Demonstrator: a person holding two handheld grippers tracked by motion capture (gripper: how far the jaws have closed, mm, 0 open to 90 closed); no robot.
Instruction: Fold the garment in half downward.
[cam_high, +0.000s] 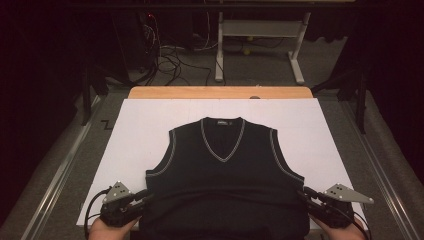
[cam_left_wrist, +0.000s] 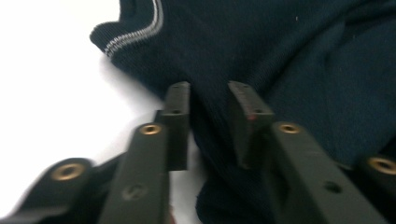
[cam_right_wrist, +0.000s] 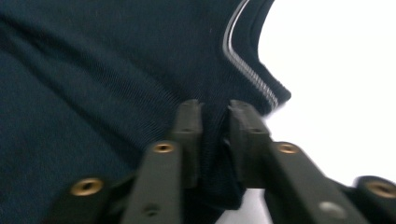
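Your dark sleeveless V-neck sweater (cam_high: 222, 175) lies flat on the white sheet (cam_high: 140, 130) that covers the worktop (cam_high: 220, 92), neck toward the far edge, its lower part folded up in a soft roll across the near side.

Your left gripper (cam_high: 142, 199) sits at the sweater's left side, just below the striped armhole. In the left gripper view, its jaws stand apart with a fold of the dark knit between them — the pads are not pressing it.

Your right gripper (cam_high: 306, 194) mirrors it at the right side. In the right gripper view, a ridge of fabric fills the narrow gap between the jaws — I cannot tell whether the pads press on it.
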